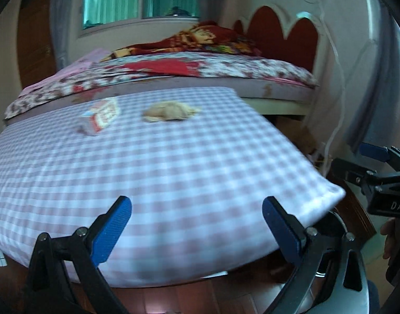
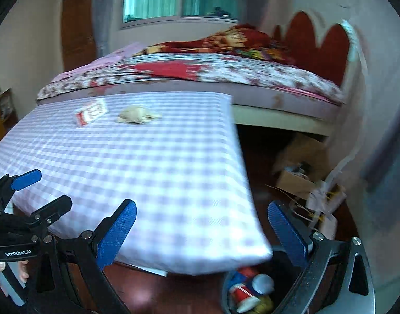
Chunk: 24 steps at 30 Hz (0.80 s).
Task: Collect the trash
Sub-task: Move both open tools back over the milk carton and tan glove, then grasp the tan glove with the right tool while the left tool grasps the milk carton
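Trash remaining on checked tablecloth (image 1: 173,162): red-white carton (image 1: 101,116) beside crumpled beige tissue (image 1: 171,110); left gripper (image 1: 197,225) and right gripper (image 2: 201,231) both spread wide, empty, ready to reach

I see a red-white carton (image 1: 101,116) lying flat on the far checkered cloth (image 1: 173,170). Crumpled beige wad (image 1: 171,111) just beside it. Bin (image 2: 227,287) holds trash.

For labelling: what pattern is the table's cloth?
The cloth is a pale lilac-and-white check, clearest in the right wrist view.
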{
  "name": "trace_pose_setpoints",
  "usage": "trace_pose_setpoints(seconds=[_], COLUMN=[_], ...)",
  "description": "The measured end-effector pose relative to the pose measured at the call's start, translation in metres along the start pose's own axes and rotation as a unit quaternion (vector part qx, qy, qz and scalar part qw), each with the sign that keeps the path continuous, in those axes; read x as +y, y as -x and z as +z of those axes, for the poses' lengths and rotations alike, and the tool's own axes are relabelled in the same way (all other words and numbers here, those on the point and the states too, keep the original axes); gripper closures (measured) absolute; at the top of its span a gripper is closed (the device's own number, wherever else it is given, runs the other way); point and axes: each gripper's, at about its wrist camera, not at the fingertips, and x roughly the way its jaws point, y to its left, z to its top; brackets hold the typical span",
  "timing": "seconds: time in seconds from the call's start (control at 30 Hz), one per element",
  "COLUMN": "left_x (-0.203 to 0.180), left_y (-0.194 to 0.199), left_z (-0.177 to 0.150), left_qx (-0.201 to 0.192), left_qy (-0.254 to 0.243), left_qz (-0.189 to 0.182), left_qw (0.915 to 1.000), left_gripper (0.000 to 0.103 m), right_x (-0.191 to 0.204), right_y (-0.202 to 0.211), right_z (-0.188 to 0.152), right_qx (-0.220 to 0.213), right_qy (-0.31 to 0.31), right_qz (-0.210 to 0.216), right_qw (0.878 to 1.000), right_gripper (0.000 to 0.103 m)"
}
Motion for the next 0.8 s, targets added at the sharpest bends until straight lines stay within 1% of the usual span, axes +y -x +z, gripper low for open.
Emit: trace_pose_setpoints(seconds=[0.07, 0.2, 0.3, 0.4, 0.47, 0.57, 0.67, 0.73, 0.8], left_x=[0.02, 0.056, 0.085, 0.113, 0.133, 0.158, 0.179, 0.189, 0.195], left_y=[-0.002, -0.01, -0.02, -0.033, -0.047, -0.071, -0.095, -0.112, -0.126], left_z=[0.001, 0.007, 0.013, 0.022, 0.031, 0.044, 0.063, 0.076, 0.086], left_qx=[0.002, 0.006, 0.008, 0.009, 0.015, 0.027, 0.02, 0.021, 0.021], left_qy=[0.006, 0.02, 0.033, 0.048, 0.054, 0.063, 0.063, 0.063, 0.06], left_qz=[0.011, 0.03, 0.045, 0.045, 0.049, 0.053, 0.065, 0.07, 0.07], left_qw=[0.9999, 0.9993, 0.9984, 0.9978, 0.9972, 0.9963, 0.9956, 0.9954, 0.9955], left_gripper=[0.003, 0.003, 0.003, 0.006, 0.008, 0.016, 0.017, 0.017, 0.017], right_x=[0.026, 0.07, 0.091, 0.109, 0.118, 0.126, 0.127, 0.126, 0.128], right_y=[-0.015, -0.043, -0.07, -0.101, -0.124, -0.156, -0.194, -0.216, -0.234], right_z=[0.01, 0.026, 0.042, 0.059, 0.071, 0.09, 0.111, 0.124, 0.134], right_qx=[0.004, 0.003, 0.006, 0.017, 0.026, 0.032, 0.052, 0.051, 0.051], right_qy=[0.023, 0.063, 0.077, 0.092, 0.104, 0.115, 0.111, 0.105, 0.114], right_qz=[0.026, 0.054, 0.07, 0.084, 0.097, 0.099, 0.103, 0.101, 0.096], right_qw=[0.999, 0.997, 0.995, 0.992, 0.99, 0.988, 0.987, 0.988, 0.988], right_gripper=[0.001, 0.001, 0.001, 0.001, 0.001, 0.001, 0.001, 0.001, 0.001])
